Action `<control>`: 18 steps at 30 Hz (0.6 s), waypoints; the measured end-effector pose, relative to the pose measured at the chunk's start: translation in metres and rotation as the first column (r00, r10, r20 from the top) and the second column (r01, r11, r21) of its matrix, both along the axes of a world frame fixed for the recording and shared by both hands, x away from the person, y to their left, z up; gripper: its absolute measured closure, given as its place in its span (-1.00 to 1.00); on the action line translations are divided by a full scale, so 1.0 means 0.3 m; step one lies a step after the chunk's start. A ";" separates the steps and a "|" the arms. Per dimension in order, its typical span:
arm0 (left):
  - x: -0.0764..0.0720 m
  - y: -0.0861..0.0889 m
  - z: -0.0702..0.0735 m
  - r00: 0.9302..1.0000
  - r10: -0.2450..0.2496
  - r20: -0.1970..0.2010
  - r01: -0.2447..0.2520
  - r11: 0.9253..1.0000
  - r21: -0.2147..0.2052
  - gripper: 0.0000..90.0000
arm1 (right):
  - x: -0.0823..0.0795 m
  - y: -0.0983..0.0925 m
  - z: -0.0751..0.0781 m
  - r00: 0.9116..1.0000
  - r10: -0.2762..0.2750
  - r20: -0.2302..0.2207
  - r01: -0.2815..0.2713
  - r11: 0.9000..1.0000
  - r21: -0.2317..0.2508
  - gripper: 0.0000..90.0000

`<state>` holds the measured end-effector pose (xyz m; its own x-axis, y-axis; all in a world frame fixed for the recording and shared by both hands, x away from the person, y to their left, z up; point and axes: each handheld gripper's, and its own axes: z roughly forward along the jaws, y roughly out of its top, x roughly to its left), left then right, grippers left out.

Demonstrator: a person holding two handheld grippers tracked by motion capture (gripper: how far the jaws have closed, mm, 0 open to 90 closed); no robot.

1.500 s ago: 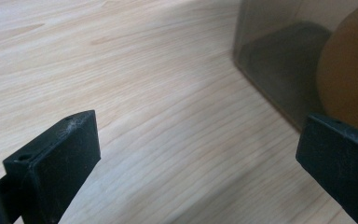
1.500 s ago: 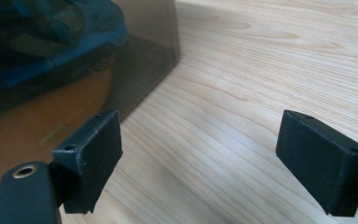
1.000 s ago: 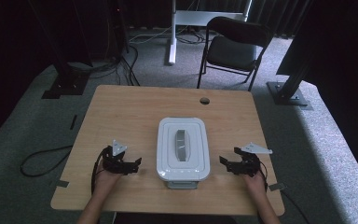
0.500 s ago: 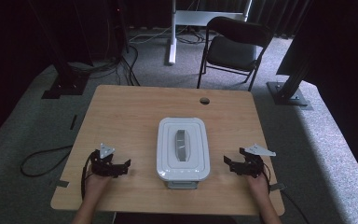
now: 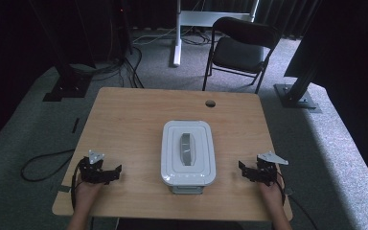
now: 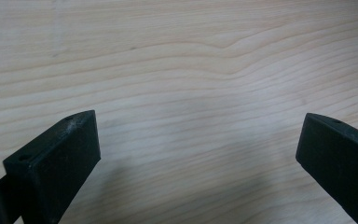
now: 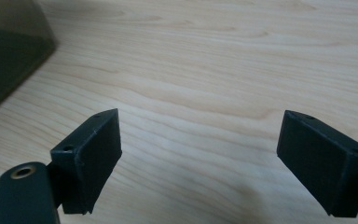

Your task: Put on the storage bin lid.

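A person is sitting at the near edge of a light wooden table (image 5: 139, 120), holding a gripper in each hand. The left gripper (image 5: 116, 171) is resting low over the near left part of the tabletop, its two black jaws standing wide apart with bare wood grain showing between them; they are gripping nothing. The right gripper (image 5: 243, 168) is sitting near the front right corner, jaws spread just as wide and likewise holding nothing. Both are pointing inward toward a white lidded container (image 5: 188, 152) that is lying in the middle of the table, between the two grippers and apart from each. A grey handle (image 5: 187, 149) is running along the top of its lid. In the right gripper view a dark corner of the container (image 7: 9, 51) is showing at the upper left, clear of the jaws. Beyond the table a black chair (image 5: 239, 48) is standing on the grey carpet.
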<state>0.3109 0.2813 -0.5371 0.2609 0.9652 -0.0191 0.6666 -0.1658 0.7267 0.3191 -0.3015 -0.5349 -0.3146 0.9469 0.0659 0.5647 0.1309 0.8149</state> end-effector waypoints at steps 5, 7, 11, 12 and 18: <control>-0.018 0.043 -0.009 1.000 0.026 -0.011 -0.026 1.000 0.010 -1.00 | -0.017 -0.033 -0.006 0.999 -0.039 -0.012 0.039 0.999 -0.011 -0.71; -0.026 0.060 -0.012 0.999 0.039 -0.008 -0.039 0.999 0.013 -1.00 | -0.024 -0.046 -0.008 0.999 -0.052 -0.016 0.052 0.999 -0.007 -0.71; -0.042 0.090 -0.012 0.997 0.072 -0.007 -0.072 0.997 0.020 -1.00 | -0.033 -0.059 -0.011 0.997 -0.081 -0.014 0.080 0.997 -0.022 -0.71; -0.045 0.098 -0.012 0.997 0.080 -0.007 -0.080 0.997 0.019 -1.00 | -0.033 -0.058 -0.011 0.996 -0.090 -0.013 0.090 0.995 -0.033 -0.71; -0.061 0.139 -0.020 0.989 0.148 -0.008 -0.148 0.989 0.017 -1.00 | -0.060 -0.080 -0.028 0.987 -0.157 -0.033 0.156 0.987 -0.030 -0.71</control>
